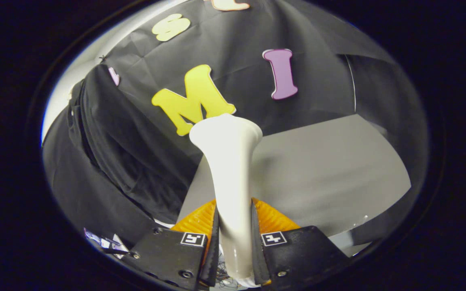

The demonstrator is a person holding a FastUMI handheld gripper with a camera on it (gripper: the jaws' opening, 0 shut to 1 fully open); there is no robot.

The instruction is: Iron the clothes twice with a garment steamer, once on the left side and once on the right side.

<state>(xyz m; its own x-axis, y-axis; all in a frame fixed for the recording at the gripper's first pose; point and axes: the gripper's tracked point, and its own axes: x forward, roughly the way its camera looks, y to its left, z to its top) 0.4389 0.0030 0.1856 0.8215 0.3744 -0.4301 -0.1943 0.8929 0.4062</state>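
Note:
My gripper [234, 220] is shut on the cream-white garment steamer [229, 169], both fingers pressing on its slim handle. The steamer rises straight ahead from between the fingers and flares into a wide head [225, 130] at its far end. A black garment [107, 153] hangs to the left of the steamer, draped in folds in front of the booth wall. The steamer head is apart from the garment, a short way to its right. The steam face of the head is turned away and hidden.
A grey tabletop [330, 169] spreads beyond and to the right of the fingers. The black cloth wall [322, 72] stands behind it. A small tag or label [101, 241] hangs low on the garment near the left finger.

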